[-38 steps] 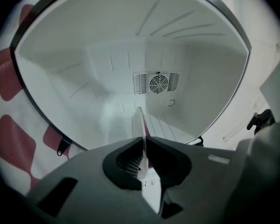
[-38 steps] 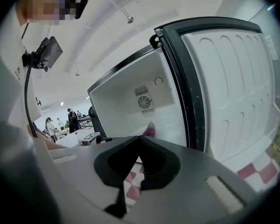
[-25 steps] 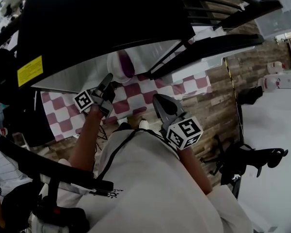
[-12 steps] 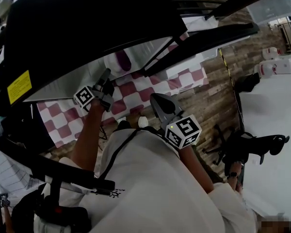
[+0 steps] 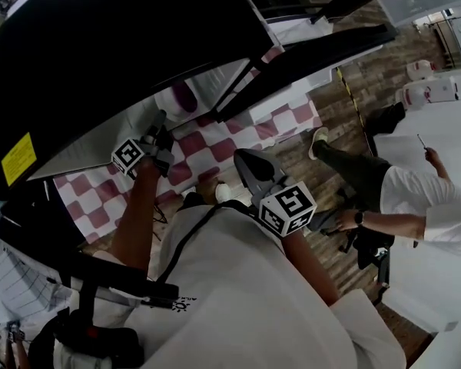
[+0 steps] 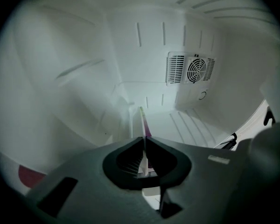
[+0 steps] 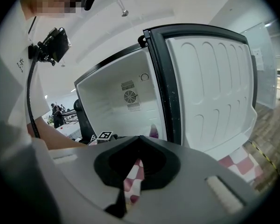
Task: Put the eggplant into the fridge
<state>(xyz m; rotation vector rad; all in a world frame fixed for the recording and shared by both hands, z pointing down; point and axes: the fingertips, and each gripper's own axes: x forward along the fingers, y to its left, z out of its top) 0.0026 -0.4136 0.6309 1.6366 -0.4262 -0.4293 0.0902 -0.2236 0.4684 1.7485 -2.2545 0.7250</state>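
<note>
Clearly, the left gripper [image 6: 143,122] had its jaws pressed together with nothing between them, pointing into the white-lined, black-shelled fridge [image 6: 84,78]. A white slotted fan vent [image 6: 190,69] sat at 1 o'clock. The right gripper [image 7: 140,138] also had its jaws together and empty, over the red-and-white checkered floor mat [image 5: 215,141]. The purple eggplant [image 5: 186,97] lay at the fridge's open front, at 1 o'clock near the left gripper in the head view. The white ribbed fridge door [image 7: 210,87] stood open at 3 o'clock.
</note>
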